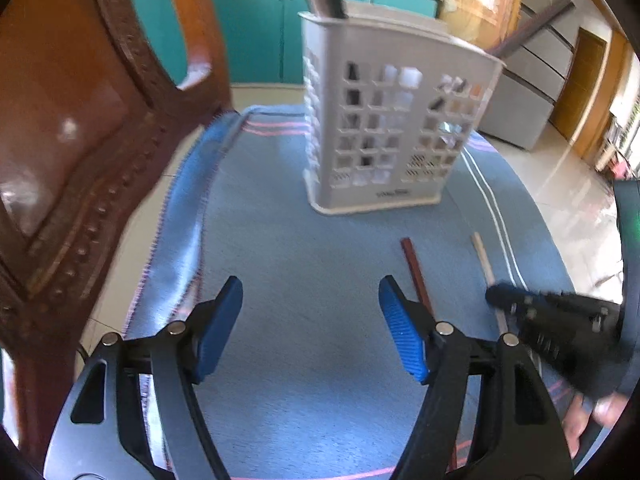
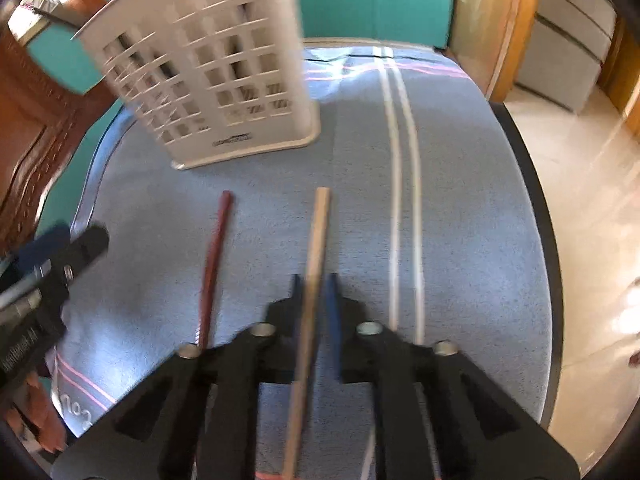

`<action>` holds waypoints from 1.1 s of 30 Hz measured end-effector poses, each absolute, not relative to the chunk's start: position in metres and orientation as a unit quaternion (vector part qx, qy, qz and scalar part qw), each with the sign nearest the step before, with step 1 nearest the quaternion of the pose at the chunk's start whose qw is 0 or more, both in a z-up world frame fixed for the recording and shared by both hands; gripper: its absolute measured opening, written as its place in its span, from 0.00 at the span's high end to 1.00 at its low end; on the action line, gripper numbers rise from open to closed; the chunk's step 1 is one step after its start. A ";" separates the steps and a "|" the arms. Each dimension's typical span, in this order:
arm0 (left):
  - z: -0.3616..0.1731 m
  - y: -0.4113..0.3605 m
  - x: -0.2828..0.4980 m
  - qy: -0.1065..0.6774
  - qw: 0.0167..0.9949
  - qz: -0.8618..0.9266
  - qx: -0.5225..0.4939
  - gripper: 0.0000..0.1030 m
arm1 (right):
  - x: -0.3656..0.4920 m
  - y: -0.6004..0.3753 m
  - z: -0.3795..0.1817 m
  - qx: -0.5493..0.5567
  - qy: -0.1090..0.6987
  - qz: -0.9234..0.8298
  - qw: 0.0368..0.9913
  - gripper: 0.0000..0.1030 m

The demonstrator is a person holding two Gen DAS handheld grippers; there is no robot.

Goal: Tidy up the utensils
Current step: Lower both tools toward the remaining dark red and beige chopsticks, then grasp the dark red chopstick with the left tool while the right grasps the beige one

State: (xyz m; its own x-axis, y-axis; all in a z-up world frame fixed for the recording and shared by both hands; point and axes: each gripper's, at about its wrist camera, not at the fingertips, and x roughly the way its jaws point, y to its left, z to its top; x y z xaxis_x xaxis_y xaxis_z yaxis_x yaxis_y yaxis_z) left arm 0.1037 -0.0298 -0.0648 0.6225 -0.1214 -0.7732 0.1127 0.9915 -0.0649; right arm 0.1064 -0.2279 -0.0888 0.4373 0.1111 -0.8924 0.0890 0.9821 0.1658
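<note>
While lying lengthwise between the closed-in jaws of the right gripper (image 2: pixel 316 280), pale wooden chopstick (image 2: pixel 316 240): long axis running straight out ahead of the fingers, far tip pointing toward the perforated white utensil holder (image 2: pixel 224 80), near end passing back under the gripper body; appearing pinched between the two pads, though motion blur leaving actual contact short of certain. Lying just left of those jaws and roughly parallel, red chopstick (image 2: pixel 214 256), flat on the blue towel (image 2: pixel 460 208), untouched. Standing upright ahead and left of the right jaws, utensil holder, well apart from both sticks, dark utensil handles already poking from its top in the left wrist view. Hovering low over the towel with jaws spread wide and gripping nothing, left gripper (image 1: pixel 310 300): red chopstick (image 1: pixel 416 268) lying just beyond its right finger, holder (image 1: pixel 392 120) dead ahead of the gap. Sitting nearer to the pale stick by far, right gripper, pitched down toward the cloth. Judged: next move calling for lifting the pale stick, tipping it upright and carrying it forward-left over the holder's open top.
</note>
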 end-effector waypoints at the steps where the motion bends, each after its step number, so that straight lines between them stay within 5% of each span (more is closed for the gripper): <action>1: -0.066 -0.034 0.102 0.434 0.898 -0.079 -0.006 0.31 | 0.106 -0.233 -0.089 0.101 0.530 0.000 0.842 0.93; 10: -0.081 -0.072 0.091 0.459 0.873 -0.165 -0.006 0.31 | 0.101 -0.256 -0.082 0.157 0.512 -0.005 0.845 0.92; 20: -0.101 -0.086 0.094 0.489 0.856 -0.162 0.037 0.33 | 0.103 -0.255 -0.074 0.158 0.501 -0.004 0.851 0.76; 24: -0.102 -0.091 0.090 0.479 0.860 -0.161 0.069 0.52 | 0.103 -0.256 -0.074 0.156 0.503 -0.006 0.850 0.73; 26: -0.101 -0.089 0.089 0.479 0.860 -0.163 0.073 0.69 | 0.103 -0.256 -0.075 0.154 0.506 -0.007 0.849 0.73; 33: -0.097 -0.077 0.094 0.483 0.861 -0.151 0.059 0.77 | 0.105 -0.248 -0.080 0.135 0.517 -0.007 0.845 0.70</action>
